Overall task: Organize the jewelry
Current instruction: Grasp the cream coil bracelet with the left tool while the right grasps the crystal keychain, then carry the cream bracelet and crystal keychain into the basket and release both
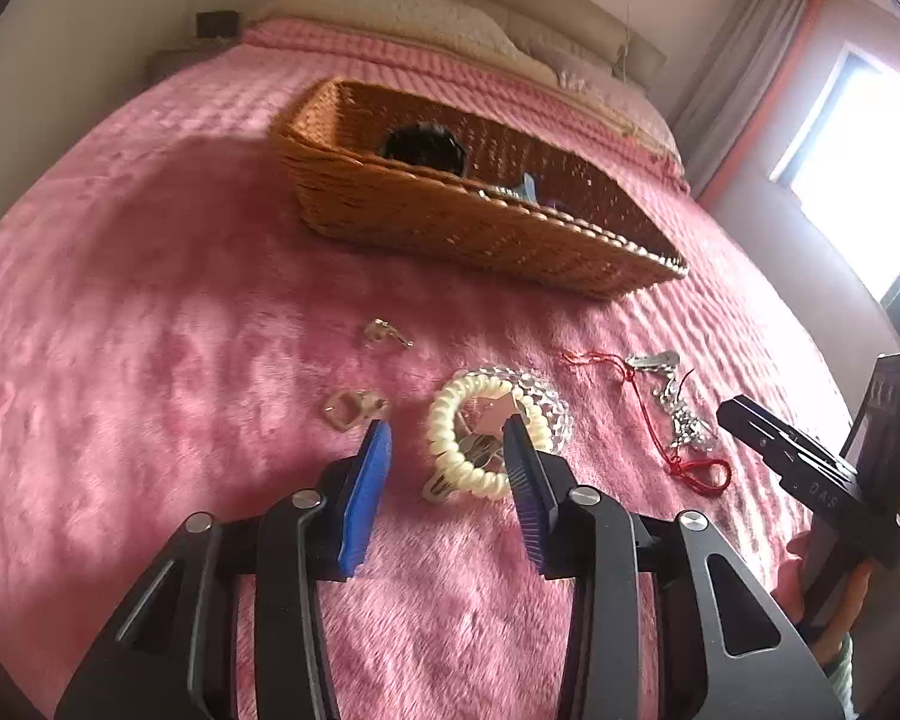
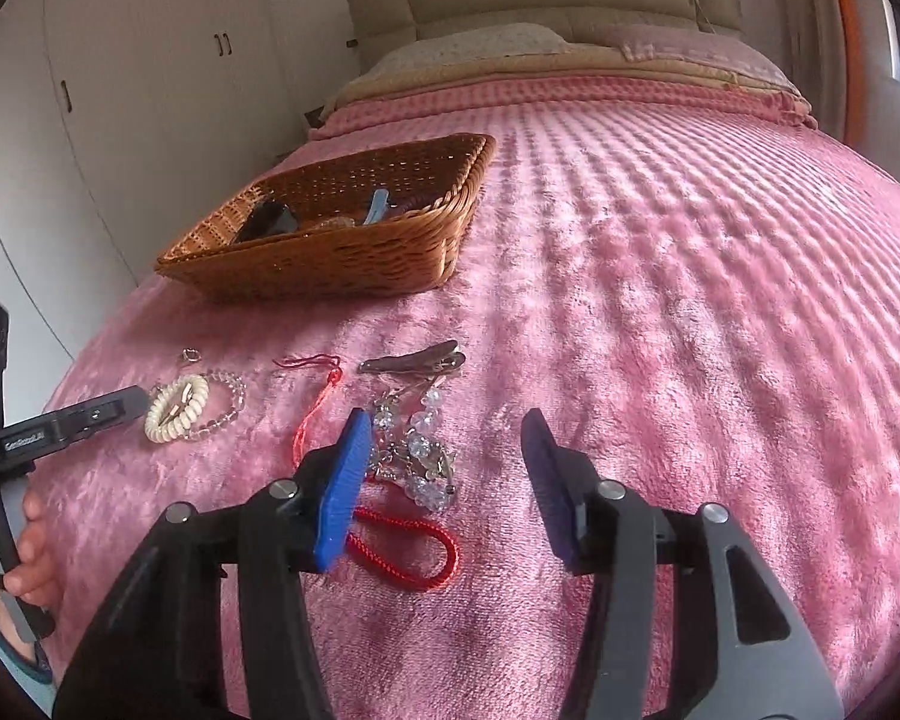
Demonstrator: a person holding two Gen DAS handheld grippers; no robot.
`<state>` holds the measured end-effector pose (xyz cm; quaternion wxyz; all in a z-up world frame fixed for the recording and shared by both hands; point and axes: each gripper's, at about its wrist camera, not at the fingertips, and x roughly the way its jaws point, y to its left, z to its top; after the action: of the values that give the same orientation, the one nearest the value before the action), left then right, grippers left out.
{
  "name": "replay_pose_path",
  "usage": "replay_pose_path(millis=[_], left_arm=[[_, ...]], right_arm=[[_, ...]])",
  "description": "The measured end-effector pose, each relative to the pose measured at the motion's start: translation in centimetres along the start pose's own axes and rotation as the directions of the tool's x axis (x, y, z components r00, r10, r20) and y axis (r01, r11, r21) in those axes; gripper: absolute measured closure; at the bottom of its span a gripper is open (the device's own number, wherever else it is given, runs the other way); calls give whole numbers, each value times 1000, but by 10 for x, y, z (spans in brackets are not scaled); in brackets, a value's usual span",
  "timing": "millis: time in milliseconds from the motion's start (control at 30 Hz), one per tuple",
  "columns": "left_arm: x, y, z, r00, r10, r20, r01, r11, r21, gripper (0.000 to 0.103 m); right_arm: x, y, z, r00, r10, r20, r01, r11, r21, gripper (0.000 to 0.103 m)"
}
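My biggest worry is the tangle in front of my right gripper [image 2: 447, 468]: clear beads, silver links and a red cord [image 2: 411, 552] all knotted into one beaded chain heap [image 2: 417, 450]. If I pinch only the cord loop, I judge the rest will trail and snag on the plush pink bed cover [image 2: 660, 300], or slide free on the way to the wicker basket [image 2: 330, 228]. A low, hard pinch could also catch the pile of the cover along with the jewelry.

On my other side the risk is a double pick. The cream coil bracelet [image 1: 468, 438] overlaps a clear bead bracelet [image 1: 540, 402], with a small hair clip [image 1: 441, 483] under the coil, so closing here could lift two or three pieces at once and drop one.

Both pairs of jaws stand wide apart and hold nothing. My left gripper [image 1: 450, 444] hovers just short of the coil bracelet, its right-hand pad over the coil's far edge, so the ring sits only partly in the gap. The small square buckle [image 1: 348, 408] lies just beyond the other pad, and a little metal charm [image 1: 387, 333] further on. The beaded heap sits between my right jaws, hard against the left-hand pad; a brown hair clip [image 2: 414, 357] lies past it. The basket, already holding a few things, stands well beyond everything.
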<state>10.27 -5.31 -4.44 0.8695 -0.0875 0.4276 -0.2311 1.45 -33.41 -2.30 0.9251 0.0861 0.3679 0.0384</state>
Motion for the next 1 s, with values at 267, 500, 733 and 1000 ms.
replay_pose_path(millis=[267,500,733,1000], left_arm=[[18,5,4,998,-28,-48,26,999,-32,78],[8,2,0,1000,-20,11,20,1000,5,94],[-29,-1,-7,989,-72,128,71,997,15,94],[-67,-3,-24,981,-73,177,73,997,4,94]], right_arm=[[19,5,-1,997,-12,-76,11,1000,-14,54],[26,13,-3,995,-27,-98,21,998,-61,88],[11,15,-3,999,-12,-30,9,997,-71,91],[-28,16,14,997,61,48,-60,998,-26,91]])
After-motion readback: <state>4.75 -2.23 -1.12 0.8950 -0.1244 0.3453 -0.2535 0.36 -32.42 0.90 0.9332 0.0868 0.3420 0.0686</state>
